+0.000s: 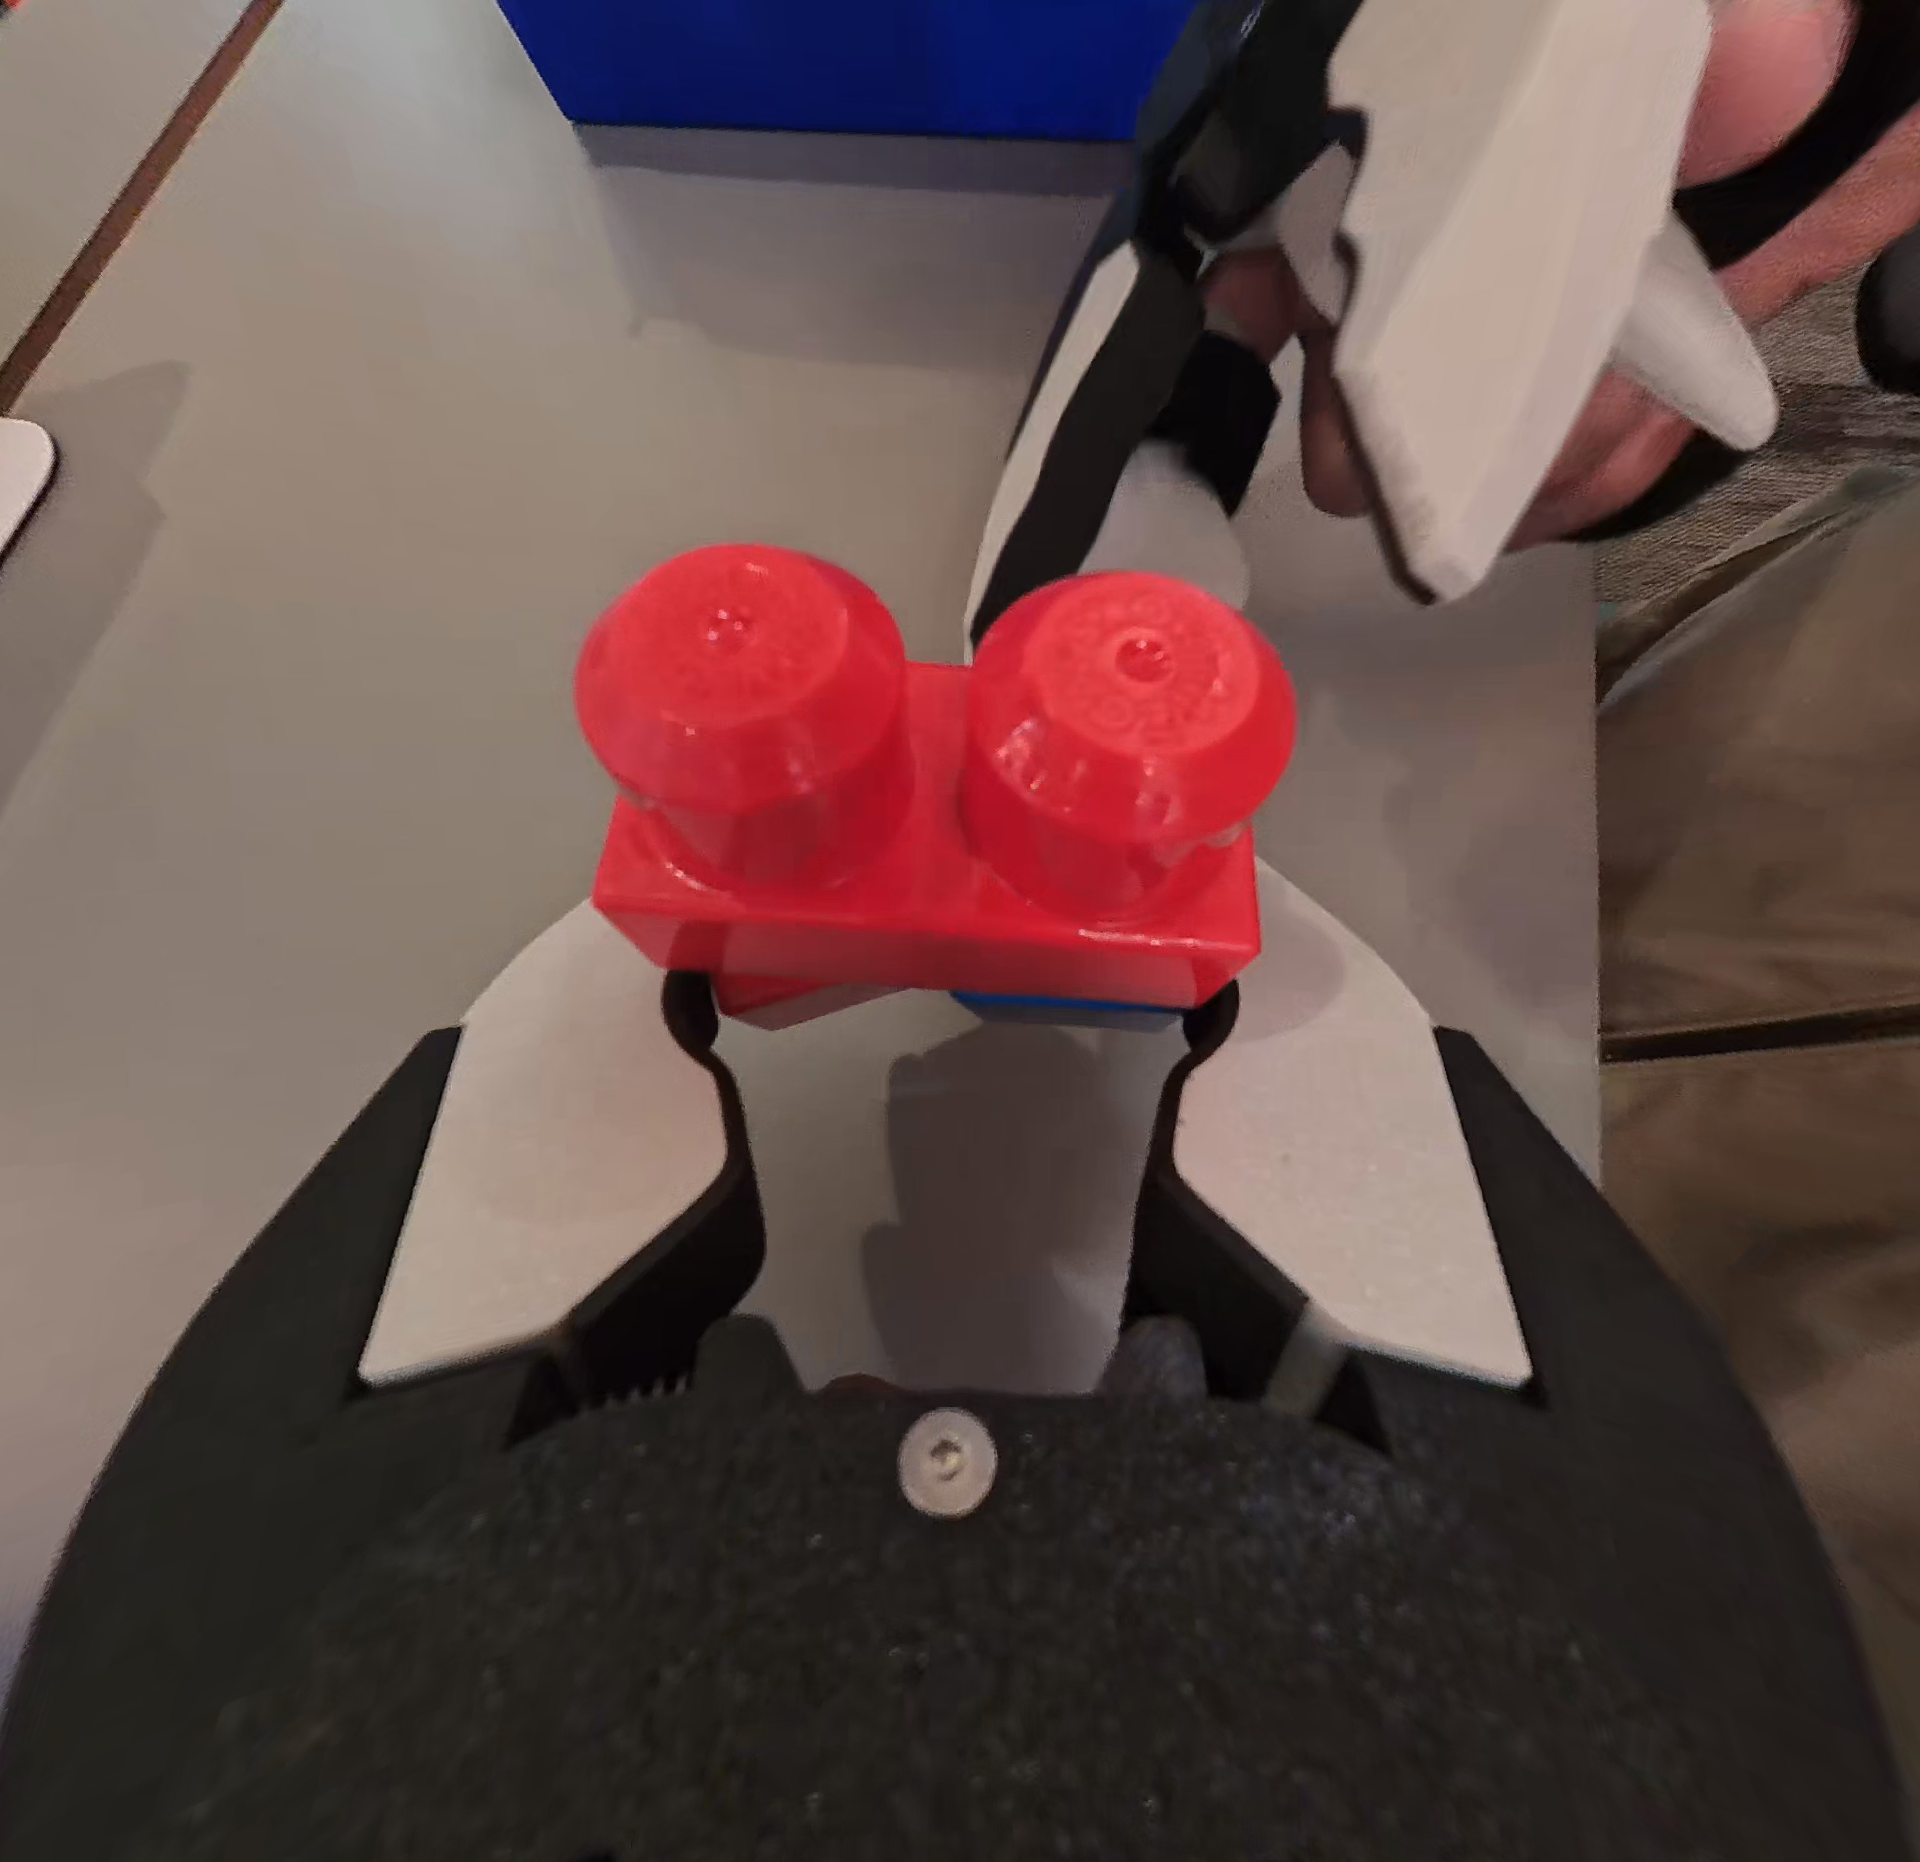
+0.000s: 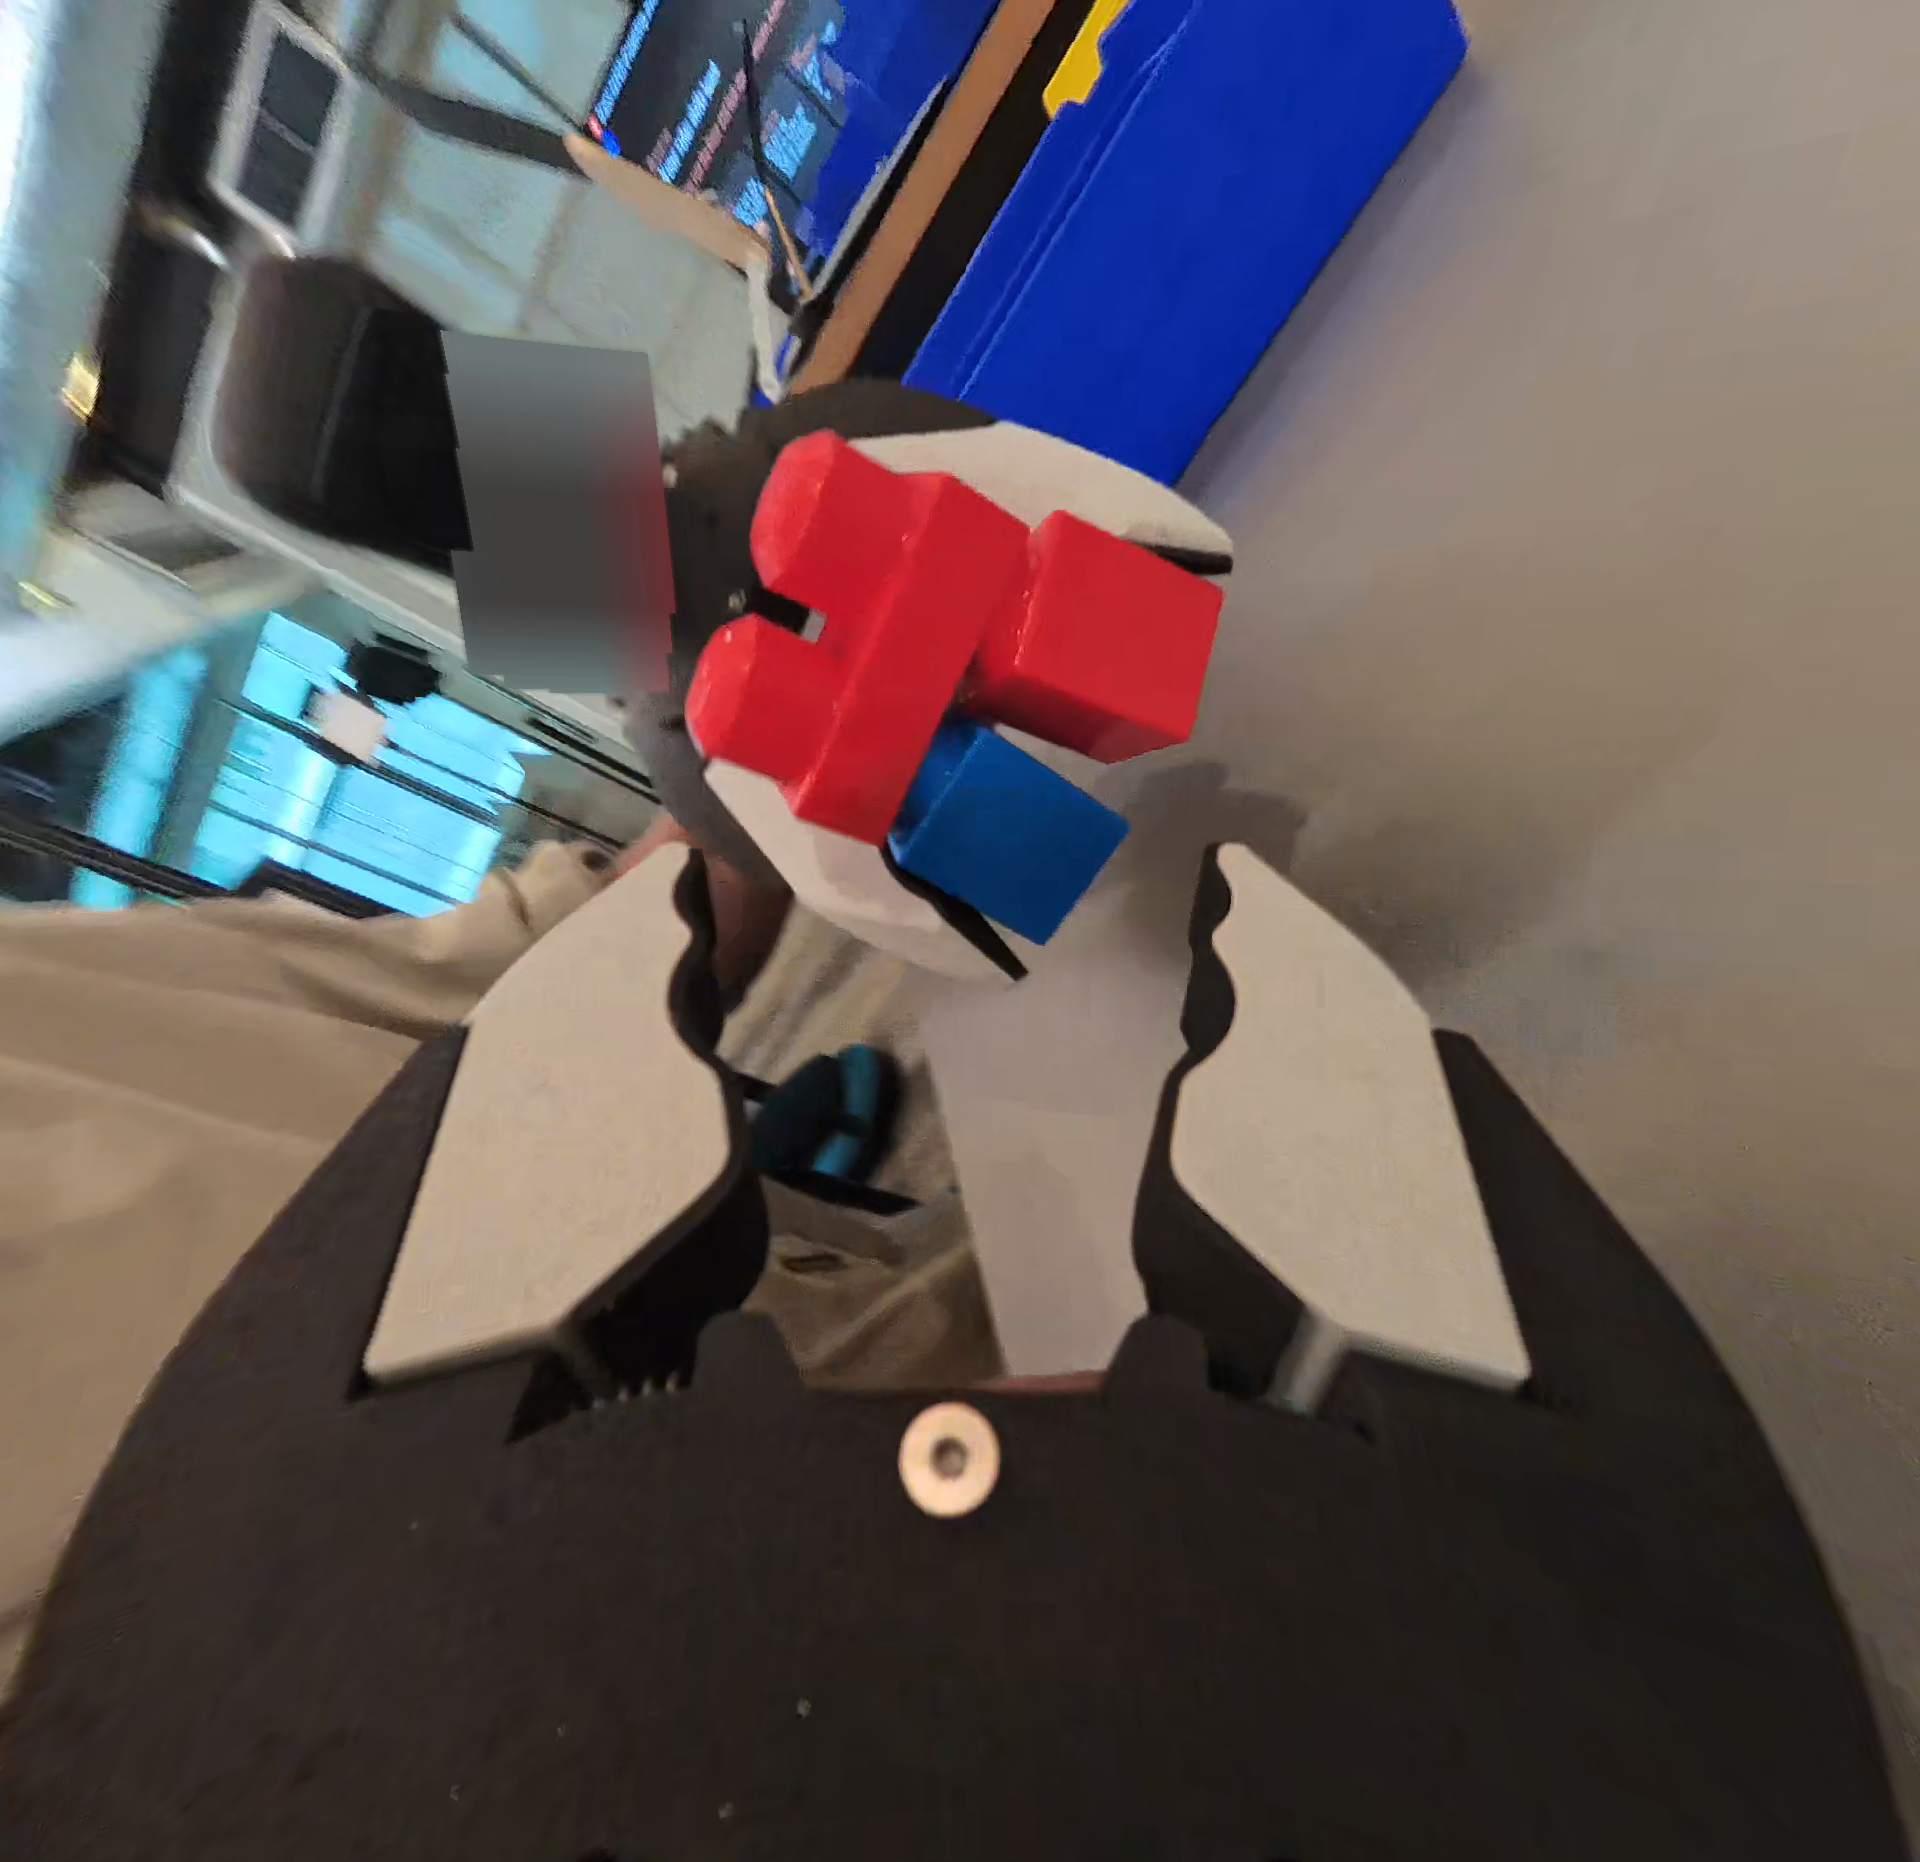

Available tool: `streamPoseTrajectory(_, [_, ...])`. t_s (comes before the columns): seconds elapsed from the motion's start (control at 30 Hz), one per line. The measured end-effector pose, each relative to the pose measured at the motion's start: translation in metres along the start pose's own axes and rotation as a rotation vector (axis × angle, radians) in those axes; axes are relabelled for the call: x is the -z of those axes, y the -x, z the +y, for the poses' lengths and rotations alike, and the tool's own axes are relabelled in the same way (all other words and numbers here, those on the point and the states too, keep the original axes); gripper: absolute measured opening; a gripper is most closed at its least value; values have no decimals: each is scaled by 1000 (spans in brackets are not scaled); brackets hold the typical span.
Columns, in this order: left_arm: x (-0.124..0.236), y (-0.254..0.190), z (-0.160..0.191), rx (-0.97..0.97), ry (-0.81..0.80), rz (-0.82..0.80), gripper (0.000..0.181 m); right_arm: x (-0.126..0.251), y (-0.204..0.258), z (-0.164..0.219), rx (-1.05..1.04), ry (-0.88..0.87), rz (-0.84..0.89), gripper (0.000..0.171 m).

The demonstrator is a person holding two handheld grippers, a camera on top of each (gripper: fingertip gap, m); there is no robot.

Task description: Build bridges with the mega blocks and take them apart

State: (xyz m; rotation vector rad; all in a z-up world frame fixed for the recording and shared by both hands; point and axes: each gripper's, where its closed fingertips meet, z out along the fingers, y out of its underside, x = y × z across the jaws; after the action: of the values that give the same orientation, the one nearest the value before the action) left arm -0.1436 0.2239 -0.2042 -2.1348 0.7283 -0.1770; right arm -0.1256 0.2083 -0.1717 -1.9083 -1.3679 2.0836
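gripping a small bridge of mega blocks, the left tongs [image 1: 951, 1002] pinch its two-stud red top block [image 1: 925, 836] above the grey bench [image 1: 312, 669]. a red leg block [image 2: 1101, 633] and a blue leg block [image 2: 1003, 825] hang beneath it, seen from the right wrist view. the right tongs [image 2: 951, 939] stand wide and hold nothing, just short of the bridge. a blue box [image 2: 1195, 243] sits on the bench behind.

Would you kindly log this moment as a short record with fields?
left gripper: shut on the block bridge
block bridge: red two-stud block on top, small red block and small blue block under it, held off the table
right gripper: open, empty, close to the bridge
background: blue box on the table
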Motion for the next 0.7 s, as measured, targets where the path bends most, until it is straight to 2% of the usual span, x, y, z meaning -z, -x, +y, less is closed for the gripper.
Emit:
streamPoseTrajectory(0.13, [-4,-8,-4,-39,-9,-31,89,-10,5,-3,-185,-4,-112,90])
streamPoseTrajectory(0.33, [-6,-11,-4,-72,-4,-61,89,-7,18,-11,-260,-12,-255,87])
streamPoseTrajectory(0.43, [-4,-13,-6,-84,-6,-62,89,-10,8,-8,-222,11,-199,88])
streamPoseTrajectory(0.53, [-3,-12,-6,-105,11,-68,89,-10,7,-9,-234,1,-222,89])
streamPoseTrajectory(0.7, [-1,-15,-9,-104,-2,-60,89,-10,-2,-10,-195,14,-178,99])
